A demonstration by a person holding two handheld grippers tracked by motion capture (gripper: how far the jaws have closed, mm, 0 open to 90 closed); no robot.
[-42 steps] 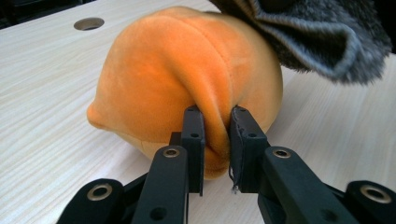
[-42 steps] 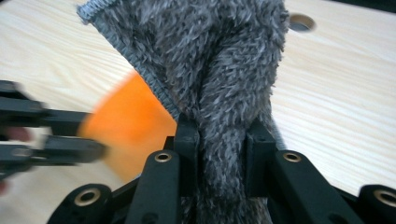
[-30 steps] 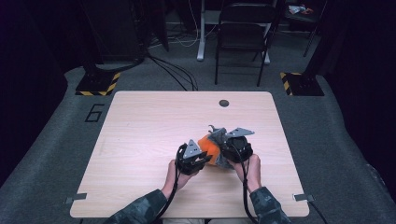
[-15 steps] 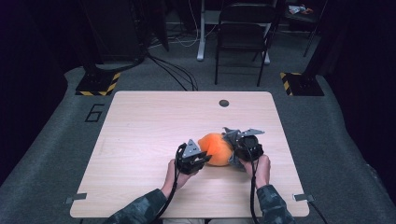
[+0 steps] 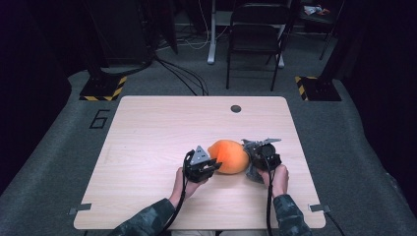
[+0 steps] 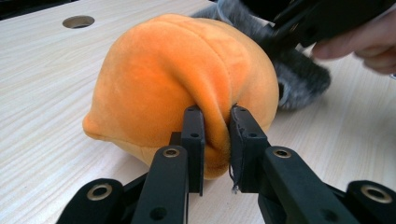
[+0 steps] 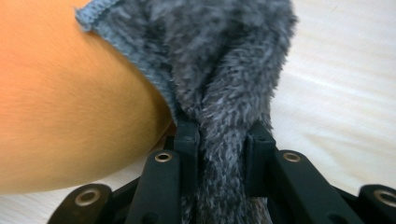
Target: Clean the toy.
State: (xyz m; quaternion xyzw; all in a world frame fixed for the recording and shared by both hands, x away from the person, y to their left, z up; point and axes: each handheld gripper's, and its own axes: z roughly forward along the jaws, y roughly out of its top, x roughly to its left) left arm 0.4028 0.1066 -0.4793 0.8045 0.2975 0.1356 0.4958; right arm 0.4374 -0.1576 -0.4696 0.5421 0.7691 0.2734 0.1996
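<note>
The left gripper's [image 6: 215, 122] two black fingers [image 6: 193, 135] are clamped on a pinched fold of the rounded orange plush toy [image 6: 187, 79] — the velvety fabric bulges out between the pads. The right gripper's [image 7: 223, 140] fingers [image 7: 187, 140] are likewise pressed together on a bunched ridge of the shaggy dark-grey fleece cover [image 7: 224, 56], whose stitched blue-grey hem lies against the orange plush.

In the high view the orange plush toy [image 5: 228, 155] rests on the pale wooden table [image 5: 147, 128], towards its near edge and somewhat right of the middle. The left gripper [image 5: 210, 164] grips it from the near-left side, and the right gripper [image 5: 252, 156] sits just beside its right end, where the dark-grey fleece cover [image 5: 252, 172] hangs down to the tabletop. The cover wraps only the toy's right end — most of the orange body is bare.

A small round hole [image 5: 236, 108] sits in the tabletop near the far edge, well apart from the toy. A person's hands hold both grippers from the near edge, sleeves in a camouflage pattern.
</note>
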